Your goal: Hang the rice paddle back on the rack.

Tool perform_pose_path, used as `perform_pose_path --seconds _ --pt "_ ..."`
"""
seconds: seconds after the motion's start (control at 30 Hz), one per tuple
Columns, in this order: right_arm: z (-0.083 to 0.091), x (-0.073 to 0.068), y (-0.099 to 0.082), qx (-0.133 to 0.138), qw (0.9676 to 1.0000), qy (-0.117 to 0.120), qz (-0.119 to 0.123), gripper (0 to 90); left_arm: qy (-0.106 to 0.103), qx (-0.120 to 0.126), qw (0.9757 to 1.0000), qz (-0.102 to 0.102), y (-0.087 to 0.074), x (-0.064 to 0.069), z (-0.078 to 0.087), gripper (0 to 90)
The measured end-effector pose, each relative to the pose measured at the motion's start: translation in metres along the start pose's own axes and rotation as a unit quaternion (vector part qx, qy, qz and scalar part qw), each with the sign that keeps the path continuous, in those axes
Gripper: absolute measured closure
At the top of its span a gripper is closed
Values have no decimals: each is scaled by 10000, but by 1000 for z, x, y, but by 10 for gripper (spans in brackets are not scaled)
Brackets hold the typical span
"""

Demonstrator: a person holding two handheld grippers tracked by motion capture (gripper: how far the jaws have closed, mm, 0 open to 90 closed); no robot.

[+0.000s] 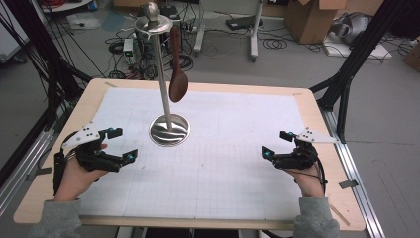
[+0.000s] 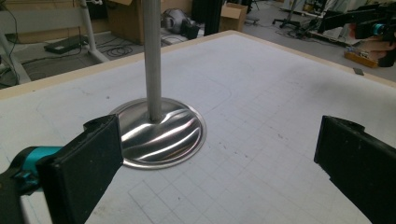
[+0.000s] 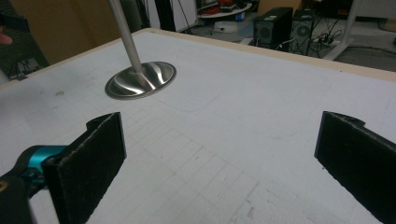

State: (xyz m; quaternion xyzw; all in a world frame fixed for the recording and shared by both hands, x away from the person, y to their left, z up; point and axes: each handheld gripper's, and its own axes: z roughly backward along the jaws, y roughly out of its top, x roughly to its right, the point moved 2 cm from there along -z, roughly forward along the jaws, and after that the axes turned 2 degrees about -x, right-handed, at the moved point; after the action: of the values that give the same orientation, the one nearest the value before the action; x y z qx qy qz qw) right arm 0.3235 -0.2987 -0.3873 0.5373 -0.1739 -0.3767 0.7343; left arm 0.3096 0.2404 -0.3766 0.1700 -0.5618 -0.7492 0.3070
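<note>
Left tongs (image 1: pixel 120 144): lower left of the high view, on the worktop (image 1: pixel 208 198) w/ jaws spread wide, nothing between them. In the left gripper view both black pads stand far apart at the bottom corners, bare mat between.
Right tongs (image 1: pixel 276 143): lower right of the high view, also wide open and empty, resting near the worktop's right edge. Well apart from the stand.
Hands: left hand (image 1: pixel 79 176) and right hand (image 1: pixel 307 181) come in from the bottom edge, grey sleeves, each wrapped round its tool.
Step in hand: looks like the start or a rest pose; neither tool is reaching yet. Judged only from both sitting low and idle.
Stand base (image 1: pixel 170 130): shiny round steel dish, centre-left of the high view, just ahead of the left tongs. Shallow, holds nothing but the pole foot. Seen also at (image 2: pixel 161 133) and upper left at (image 3: pixel 140 80).
Pole (image 1: pixel 164 79): upright from the base to a round cap w/ a knob, top centre of the frame.
Spoon (image 1: pixel 177 69): dark wooden, hangs from the cap rim, bowl end down, beside the pole, well above the worktop.
Next move, prob.: lift a tool up to the spoon, close on the handle, unhook w/o tipping the stand. The left one is nearer.
Containers: none w/ contents on the worktop; cardboard boxes (image 1: pixel 312 20) on the floor far back, insides can't tell.
</note>
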Motion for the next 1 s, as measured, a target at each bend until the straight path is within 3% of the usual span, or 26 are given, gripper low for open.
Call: perform_pose_path --seconds 0.43,1.0 --pt "16 13 -23 4 9997 -23 -238 7 6 -28 10000 16 -1 -1 -1 18" --pt "37 23 -27 240 9995 35 -196 7 77 4 9999 75 -3 -5 2 18"
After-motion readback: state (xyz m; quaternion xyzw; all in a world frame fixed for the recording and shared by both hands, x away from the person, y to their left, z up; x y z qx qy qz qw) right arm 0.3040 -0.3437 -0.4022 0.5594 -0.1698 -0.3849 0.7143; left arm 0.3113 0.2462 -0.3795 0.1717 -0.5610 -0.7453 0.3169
